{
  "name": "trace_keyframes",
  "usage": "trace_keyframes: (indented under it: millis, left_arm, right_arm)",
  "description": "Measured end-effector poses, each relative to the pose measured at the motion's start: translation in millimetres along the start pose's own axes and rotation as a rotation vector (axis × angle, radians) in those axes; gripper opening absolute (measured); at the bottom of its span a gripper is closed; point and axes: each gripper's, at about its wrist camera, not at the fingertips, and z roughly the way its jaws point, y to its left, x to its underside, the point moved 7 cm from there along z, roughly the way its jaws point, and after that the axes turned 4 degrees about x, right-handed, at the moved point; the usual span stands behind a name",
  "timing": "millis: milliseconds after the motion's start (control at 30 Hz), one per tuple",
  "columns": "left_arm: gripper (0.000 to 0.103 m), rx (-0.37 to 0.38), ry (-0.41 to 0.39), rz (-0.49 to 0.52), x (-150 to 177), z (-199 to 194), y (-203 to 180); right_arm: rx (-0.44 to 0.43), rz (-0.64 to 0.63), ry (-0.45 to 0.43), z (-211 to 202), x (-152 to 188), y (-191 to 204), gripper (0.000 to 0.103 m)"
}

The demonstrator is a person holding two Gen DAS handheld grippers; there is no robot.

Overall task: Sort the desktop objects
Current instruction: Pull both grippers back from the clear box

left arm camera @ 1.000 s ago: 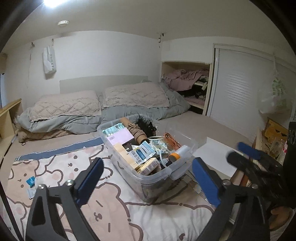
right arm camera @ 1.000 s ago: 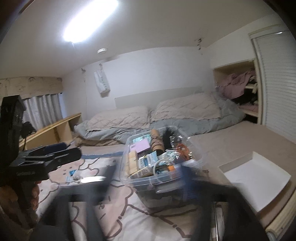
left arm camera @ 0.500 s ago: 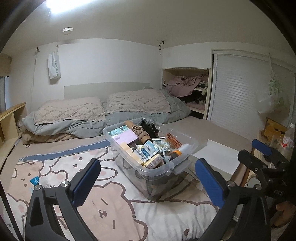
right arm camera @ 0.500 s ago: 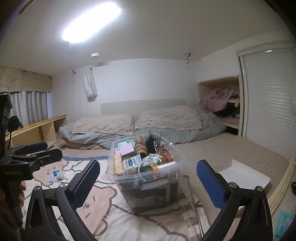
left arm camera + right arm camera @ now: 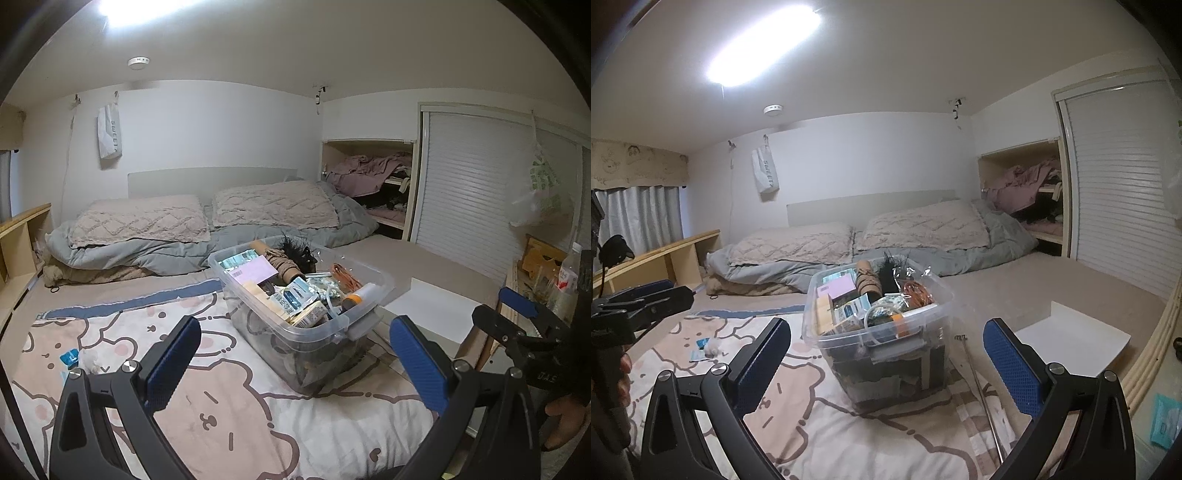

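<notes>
Clear plastic bin (image 5: 299, 295), overfilled, sits mid-blanket (image 5: 221, 424) between our left gripper (image 5: 295, 363) and right gripper (image 5: 886, 363), both spread wide and empty. Risk, we judge: tangled cords snagging neighbours, spilling contents on any lift.

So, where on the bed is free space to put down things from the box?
Free: the cartoon blanket between the left gripper and the clear bin; the white tray right of it. Crowded: the bin's inside, and the wrappers to its left.
</notes>
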Motion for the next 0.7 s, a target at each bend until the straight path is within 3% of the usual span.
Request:
trace_keyframes:
  millis: [333, 700]
  left_arm:
    - [0.103, 0.006, -0.005, -0.014, 5.1, -3.2, 8.5]
    - [0.103, -0.006, -0.016, -0.026, 10.3, -4.3, 25.1]
  right_arm:
    - [-0.022, 0.026, -0.046, -2.7, -4.4, 4.7, 0.103]
    - [-0.019, 0.037, -0.029, 8.5, 6.1, 10.1, 0.103]
